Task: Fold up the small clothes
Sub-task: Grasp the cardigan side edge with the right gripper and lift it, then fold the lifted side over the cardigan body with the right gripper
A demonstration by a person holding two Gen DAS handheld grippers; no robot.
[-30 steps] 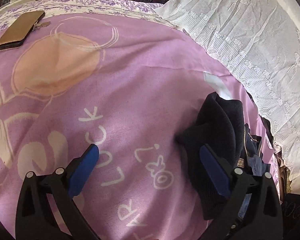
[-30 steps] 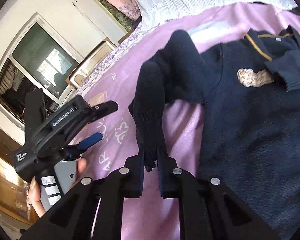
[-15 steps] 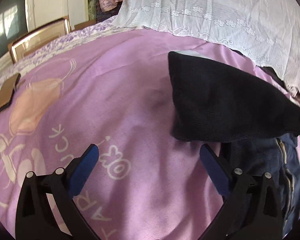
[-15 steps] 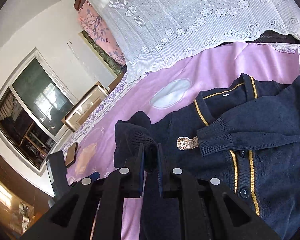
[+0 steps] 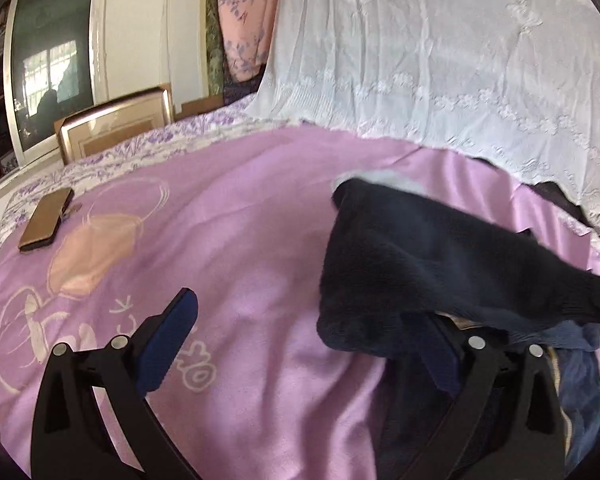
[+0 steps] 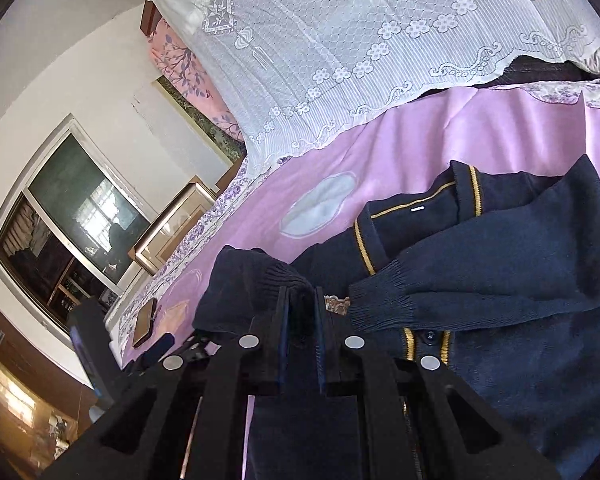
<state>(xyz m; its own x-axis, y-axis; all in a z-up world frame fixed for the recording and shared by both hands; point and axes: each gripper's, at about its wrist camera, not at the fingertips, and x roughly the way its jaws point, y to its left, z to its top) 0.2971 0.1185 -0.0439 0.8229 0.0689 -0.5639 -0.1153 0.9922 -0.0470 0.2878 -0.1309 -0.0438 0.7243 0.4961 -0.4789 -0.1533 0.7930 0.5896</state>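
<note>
A small navy cardigan (image 6: 520, 340) with yellow trim lies face up on the pink blanket (image 6: 412, 140). Its right sleeve (image 6: 480, 276) is folded across the chest. My right gripper (image 6: 300, 300) is shut on the left sleeve's cuff (image 6: 276, 276) and holds it over the cardigan's front. In the left wrist view the lifted left sleeve (image 5: 432, 256) hangs stretched to the right above the blanket (image 5: 228, 216). My left gripper (image 5: 312, 336) is open and empty, low over the blanket, its right finger under the sleeve.
A brown phone (image 5: 46, 220) lies at the blanket's far left, also in the right wrist view (image 6: 144, 322). A white lace cover (image 5: 440, 52) drapes over the bedding behind the cardigan. A framed picture (image 5: 112, 128) leans against the wall.
My right gripper has carried the left sleeve from beside the cardigan up and across onto its front. The left gripper has swung to face the headboard and stayed open.
</note>
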